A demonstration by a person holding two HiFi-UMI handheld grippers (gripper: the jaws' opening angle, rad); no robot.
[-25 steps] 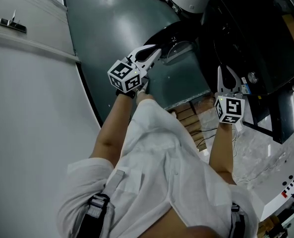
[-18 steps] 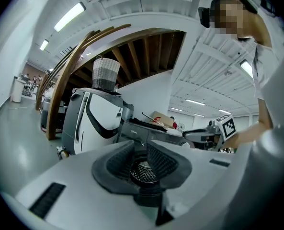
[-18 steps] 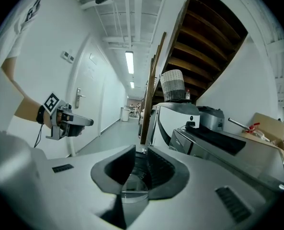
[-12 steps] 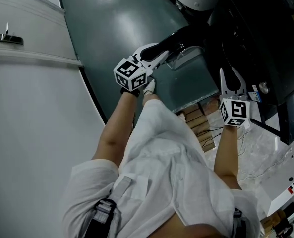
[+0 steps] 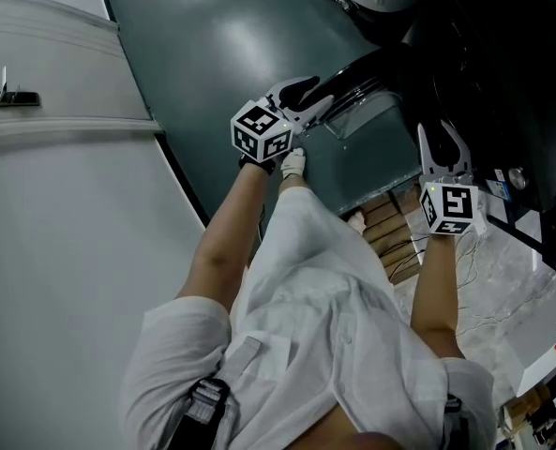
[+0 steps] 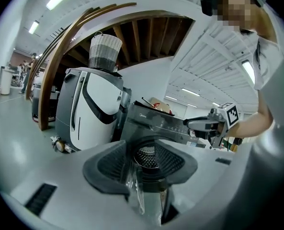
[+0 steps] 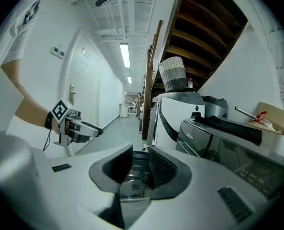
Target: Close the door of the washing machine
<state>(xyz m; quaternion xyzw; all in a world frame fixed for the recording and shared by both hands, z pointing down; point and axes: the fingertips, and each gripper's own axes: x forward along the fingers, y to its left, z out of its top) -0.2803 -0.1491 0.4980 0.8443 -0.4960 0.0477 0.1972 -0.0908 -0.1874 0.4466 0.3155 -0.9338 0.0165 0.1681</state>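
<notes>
The dark washing machine (image 5: 488,82) stands at the upper right of the head view, its round door (image 5: 360,111) swung open with the clear bowl showing. My left gripper (image 5: 317,95) points at the door's black rim, its jaws opening. In the left gripper view the drum opening (image 6: 146,158) and a clear glass edge (image 6: 134,195) show between the parted jaws of my left gripper (image 6: 144,161). My right gripper (image 5: 443,139) points at the machine's front, jaws opening. The door glass (image 7: 131,188) lies low between the jaws of my right gripper (image 7: 139,164), with no pad pressing on it.
A white and grey appliance (image 6: 91,109) with a wicker basket (image 6: 105,51) on top stands left of the machine. A white door with a handle (image 5: 6,99) is at the far left. A wooden pallet (image 5: 390,228) and loose cables (image 5: 474,251) lie on the floor below the machine.
Both grippers' jaws have gone from shut to parted. Both hands have shifted a little to the right in the head view, still beside the open door.
</notes>
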